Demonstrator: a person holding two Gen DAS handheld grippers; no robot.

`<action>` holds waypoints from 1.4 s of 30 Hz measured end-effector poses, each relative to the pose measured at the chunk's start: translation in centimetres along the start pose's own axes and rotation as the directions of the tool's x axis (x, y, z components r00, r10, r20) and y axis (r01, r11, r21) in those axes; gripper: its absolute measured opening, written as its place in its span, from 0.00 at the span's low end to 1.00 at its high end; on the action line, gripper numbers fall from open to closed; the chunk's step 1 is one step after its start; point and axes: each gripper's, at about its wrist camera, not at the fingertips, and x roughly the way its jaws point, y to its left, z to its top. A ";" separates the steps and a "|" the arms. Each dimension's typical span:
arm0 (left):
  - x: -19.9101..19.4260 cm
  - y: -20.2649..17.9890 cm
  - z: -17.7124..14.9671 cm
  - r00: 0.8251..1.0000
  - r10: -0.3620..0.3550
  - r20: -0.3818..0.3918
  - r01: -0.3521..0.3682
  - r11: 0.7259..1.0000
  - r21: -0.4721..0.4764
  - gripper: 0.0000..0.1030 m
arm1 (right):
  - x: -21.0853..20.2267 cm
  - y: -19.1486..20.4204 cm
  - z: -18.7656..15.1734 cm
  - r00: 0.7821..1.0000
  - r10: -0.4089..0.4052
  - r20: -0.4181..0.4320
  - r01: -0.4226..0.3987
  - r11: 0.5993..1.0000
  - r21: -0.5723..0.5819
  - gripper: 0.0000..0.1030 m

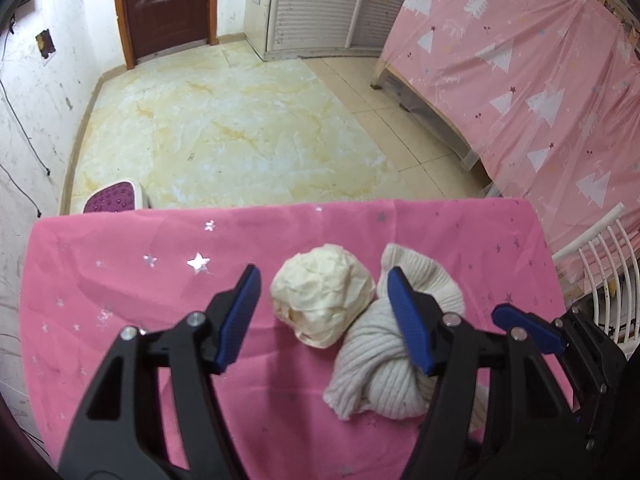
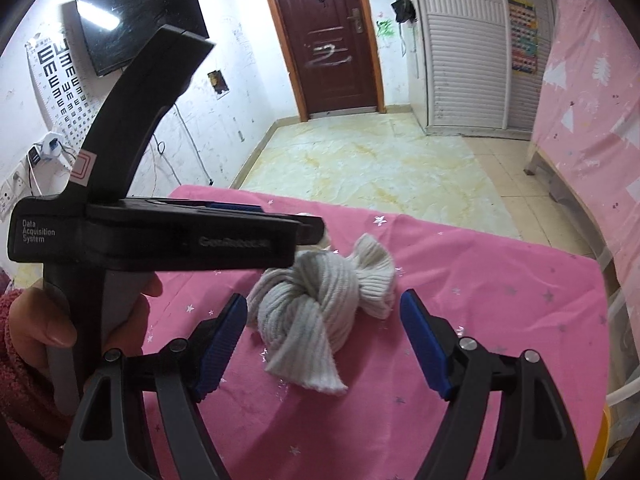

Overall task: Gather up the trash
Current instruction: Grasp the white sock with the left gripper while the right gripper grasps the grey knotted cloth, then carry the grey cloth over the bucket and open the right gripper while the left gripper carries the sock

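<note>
A crumpled cream paper ball lies on the pink star-print tablecloth. My left gripper stands open around the ball, its blue pads clear of it on both sides. Right beside the ball lies a knotted pale grey ribbed sock. My right gripper is open too, and the sock sits between its fingers untouched. One right-gripper fingertip shows at the right of the left wrist view. A hand holds the left tool's black housing, which hides most of the ball in the right wrist view.
The table's far edge drops to a pale marbled floor. A purple stool stands past the left corner. A pink tree-print curtain and a white railed frame are on the right. A brown door is far behind.
</note>
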 end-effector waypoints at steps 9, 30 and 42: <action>0.9 0.0 -0.1 1.000 0.012 -0.015 -0.012 1.000 0.016 0.47 | 2.7 1.2 0.2 0.998 0.022 -0.061 -0.023 1.000 -0.021 0.72; -1.4 0.8 -0.5 0.999 0.016 0.030 -0.016 1.000 -0.003 0.47 | 3.9 0.4 0.6 0.998 -0.047 -0.041 0.047 0.999 -0.001 0.48; -3.5 -2.0 -1.6 0.997 0.036 0.061 -0.039 0.999 0.038 0.47 | -1.8 -3.2 -1.9 0.996 -0.084 0.040 0.080 0.993 0.084 0.48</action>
